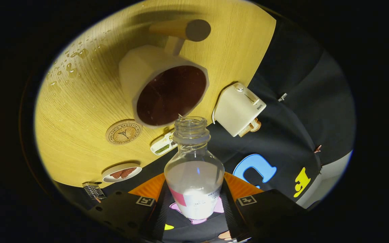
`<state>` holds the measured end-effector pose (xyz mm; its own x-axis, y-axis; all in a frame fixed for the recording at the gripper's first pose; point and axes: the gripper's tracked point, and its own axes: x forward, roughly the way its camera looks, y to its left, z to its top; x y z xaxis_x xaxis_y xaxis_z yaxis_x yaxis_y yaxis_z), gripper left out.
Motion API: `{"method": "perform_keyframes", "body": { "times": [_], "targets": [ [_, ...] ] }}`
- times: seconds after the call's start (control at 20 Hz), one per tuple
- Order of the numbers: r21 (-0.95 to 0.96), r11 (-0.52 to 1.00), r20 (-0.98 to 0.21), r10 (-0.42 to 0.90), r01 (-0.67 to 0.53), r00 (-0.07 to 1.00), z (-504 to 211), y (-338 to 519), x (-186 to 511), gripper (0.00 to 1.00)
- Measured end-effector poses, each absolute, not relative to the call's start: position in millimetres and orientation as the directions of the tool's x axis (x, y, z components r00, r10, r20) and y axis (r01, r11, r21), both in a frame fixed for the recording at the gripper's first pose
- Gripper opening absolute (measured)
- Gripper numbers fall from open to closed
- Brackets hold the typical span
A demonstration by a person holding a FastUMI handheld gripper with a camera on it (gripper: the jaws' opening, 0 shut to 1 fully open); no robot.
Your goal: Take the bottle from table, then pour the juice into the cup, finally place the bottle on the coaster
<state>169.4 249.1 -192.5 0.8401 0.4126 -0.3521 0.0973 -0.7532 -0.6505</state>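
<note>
My gripper [194, 202] is shut on a clear plastic bottle [194, 175], both fingers pressing its lower body. The bottle is uncapped and tilted, its open mouth [191, 124] pointing toward a white mug [162, 91] just beyond it. The mug holds dark liquid up near its rim and has a wooden handle [184, 30]. A little clear liquid sits in the bottle near my fingers. A round cork coaster [124, 132] lies on the yellow wooden table [79, 111], beside the mug and apart from it.
A white toaster [239, 108] with bread in it stands at the table edge near the mug. A small white tray of green bits [163, 145] lies beside the bottle neck. A white dish of reddish food [122, 172] and a metal clip [94, 190] sit nearby. Water drops [69, 60] speckle the table.
</note>
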Motion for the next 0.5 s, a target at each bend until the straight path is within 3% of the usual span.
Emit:
{"method": "perform_keyframes", "body": {
  "times": [0.5],
  "targets": [
    [-0.704,-0.708,-0.372,0.435,0.056,0.820,-204,242,173,0.73]
  ]
}}
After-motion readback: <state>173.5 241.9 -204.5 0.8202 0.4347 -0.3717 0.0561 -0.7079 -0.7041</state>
